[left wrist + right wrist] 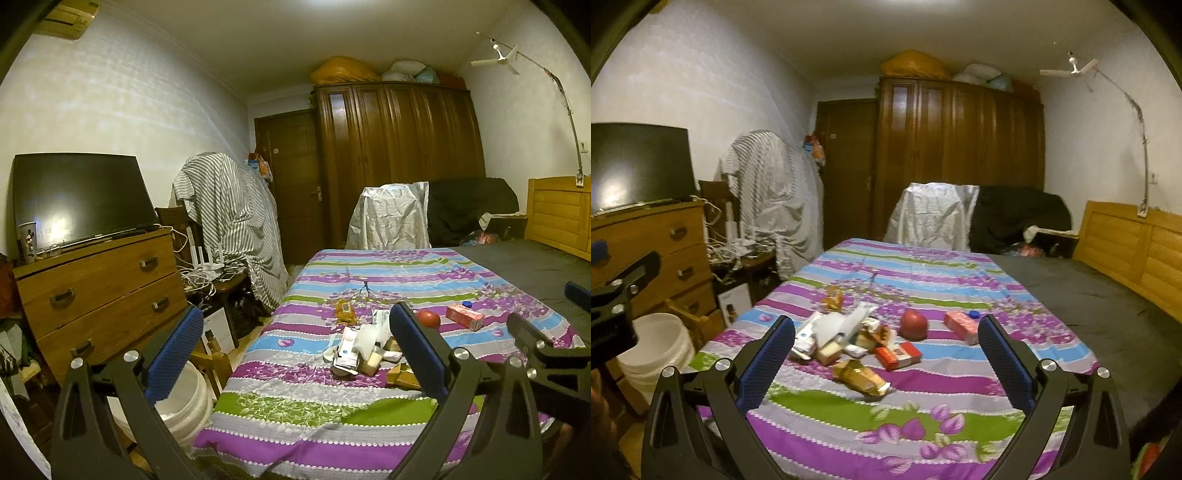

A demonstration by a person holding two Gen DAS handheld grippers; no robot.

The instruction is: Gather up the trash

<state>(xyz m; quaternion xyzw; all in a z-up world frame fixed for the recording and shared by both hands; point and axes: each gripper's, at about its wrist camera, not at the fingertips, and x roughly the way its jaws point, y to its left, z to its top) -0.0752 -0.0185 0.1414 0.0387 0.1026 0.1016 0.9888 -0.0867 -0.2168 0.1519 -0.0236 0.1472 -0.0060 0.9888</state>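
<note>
Nothing is gripped yet: the left gripper [295,347] is held spread wide above the striped bedsheet [369,280], and the right gripper [886,354] is likewise released and empty. The trash pile [838,338] of wrappers and cartons is left heaped mid-sheet, with a gold wrapper [860,378] and a red packet [897,355] lying just beside it. A white bucket [655,347] is seen on the floor left of the bed, possibly the bin, though its inside cannot be made out. Collection appears barely begun; everything is judged still to be gathered.
</note>
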